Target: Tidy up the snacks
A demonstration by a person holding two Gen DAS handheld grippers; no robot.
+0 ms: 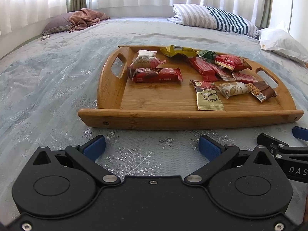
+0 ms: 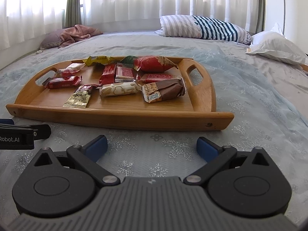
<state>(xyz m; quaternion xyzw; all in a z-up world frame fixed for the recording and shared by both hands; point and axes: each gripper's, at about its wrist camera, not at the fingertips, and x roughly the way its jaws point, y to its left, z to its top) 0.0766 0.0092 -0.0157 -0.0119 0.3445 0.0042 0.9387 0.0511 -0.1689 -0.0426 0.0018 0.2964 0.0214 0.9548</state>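
Bamboo tray [image 1: 146, 122] holds scattered red, gold and brown snack packets [image 2: 162, 92].

I read "Robot.AI" on the left gripper [image 2: 41, 131], "DAS" on the right gripper [image 1: 279, 142], "Fruit & Candy" on the gold candy packet [image 1: 208, 96].
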